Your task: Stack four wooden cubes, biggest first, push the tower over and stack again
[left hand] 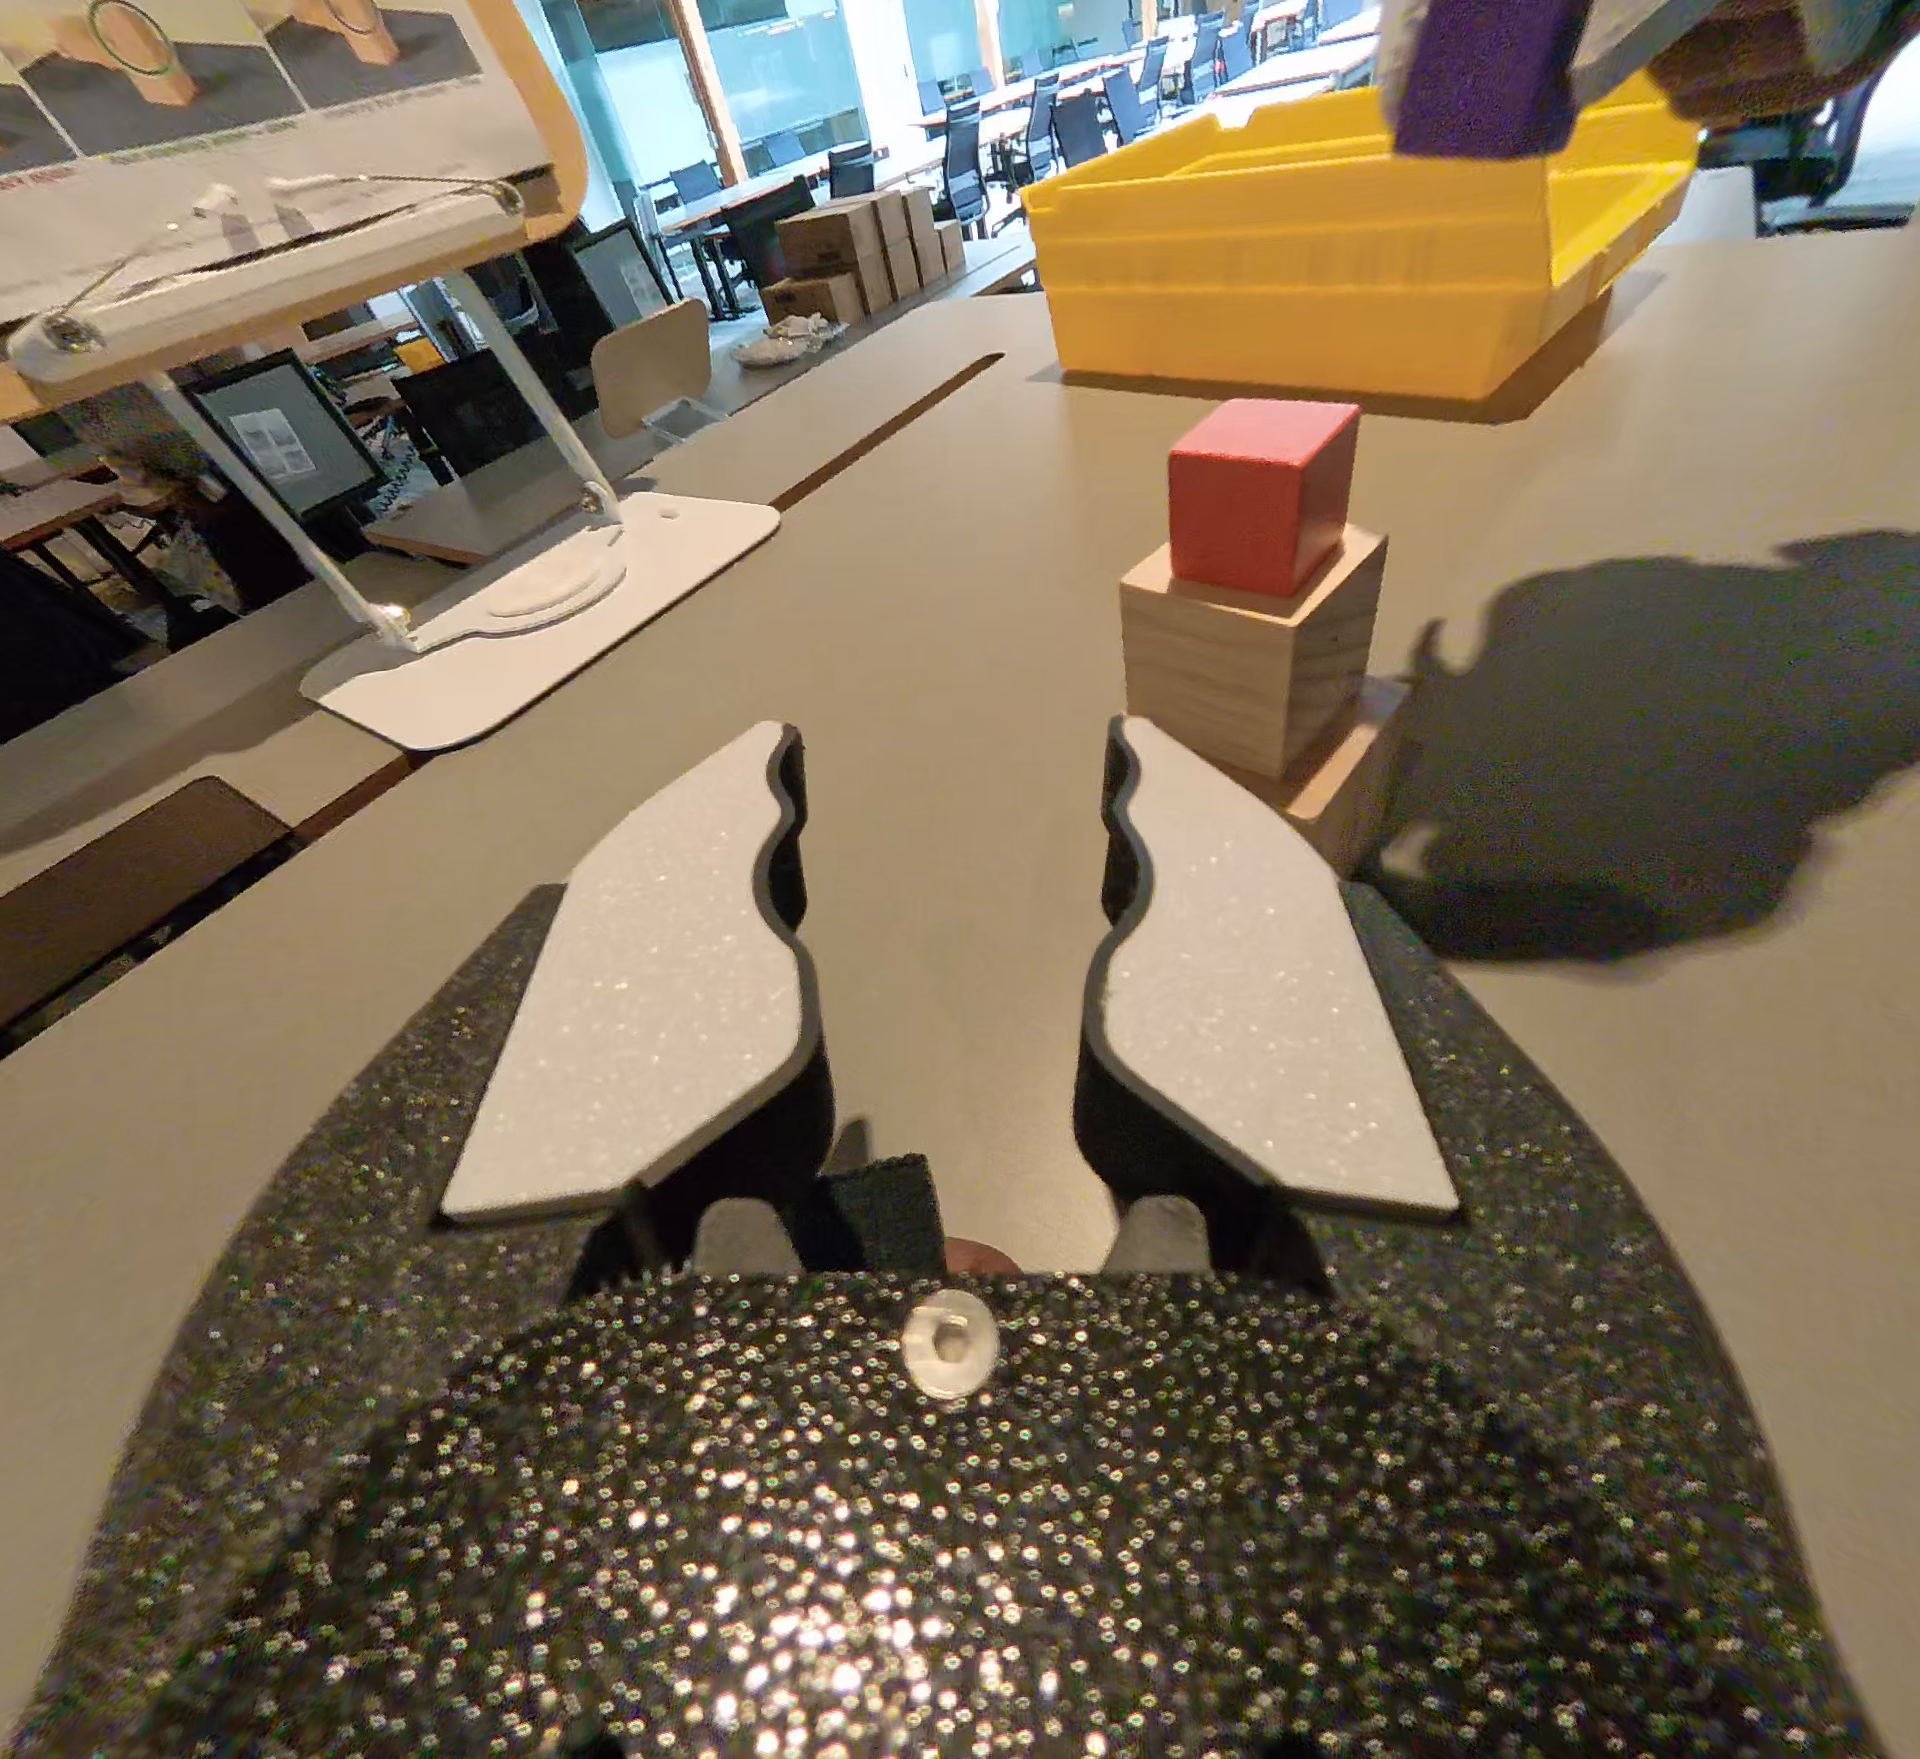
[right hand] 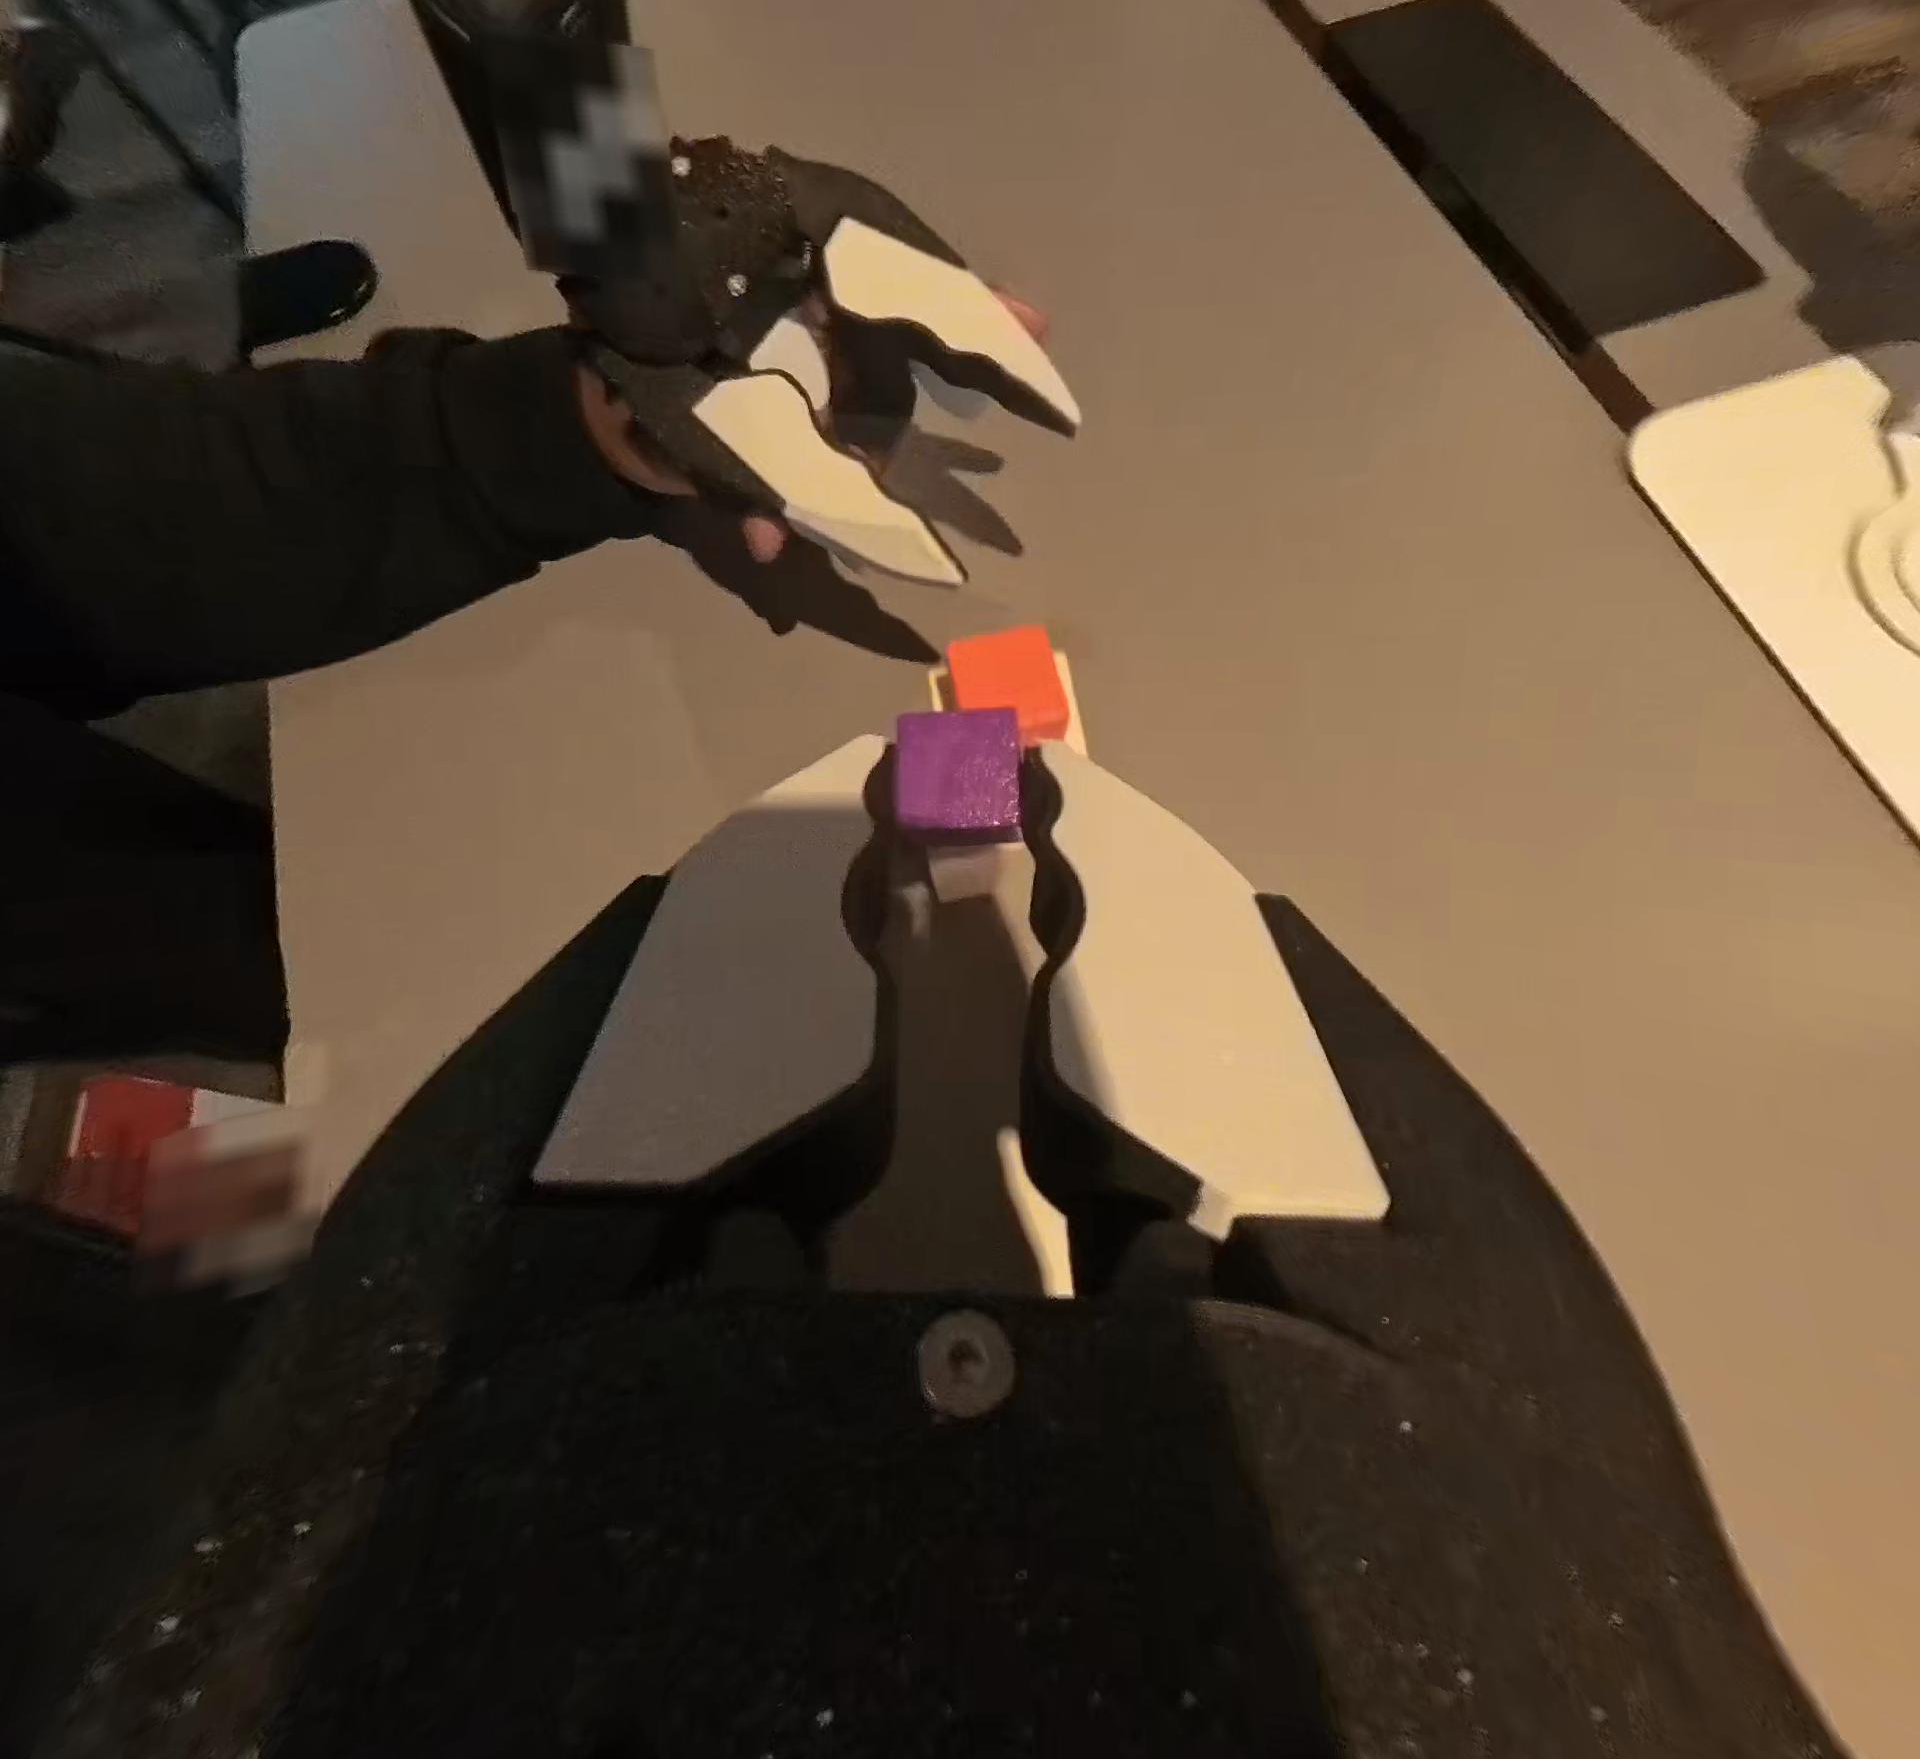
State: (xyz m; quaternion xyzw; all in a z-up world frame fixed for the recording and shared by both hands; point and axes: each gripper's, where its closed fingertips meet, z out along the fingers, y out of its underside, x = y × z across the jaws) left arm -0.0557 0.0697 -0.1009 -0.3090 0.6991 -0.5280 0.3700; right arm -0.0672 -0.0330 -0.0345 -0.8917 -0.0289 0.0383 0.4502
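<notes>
I saw the grey tabletop (left hand: 935,566) under both claws. The yellow plastic bin (left hand: 1299,286) sat far ahead of my left claw (left hand: 951,764). Ahead-right of that claw stood the tower: a largest plain wooden cube (left hand: 1340,795), mostly hidden, a medium plain wooden cube (left hand: 1236,670) on it, then a red painted wooden cube (left hand: 1257,504) on top. My left claw was released, jaws apart, holding nothing. My right claw (right hand: 958,779) was clenched on the small purple wooden cube (right hand: 956,774), held at its tips above the tower.
</notes>
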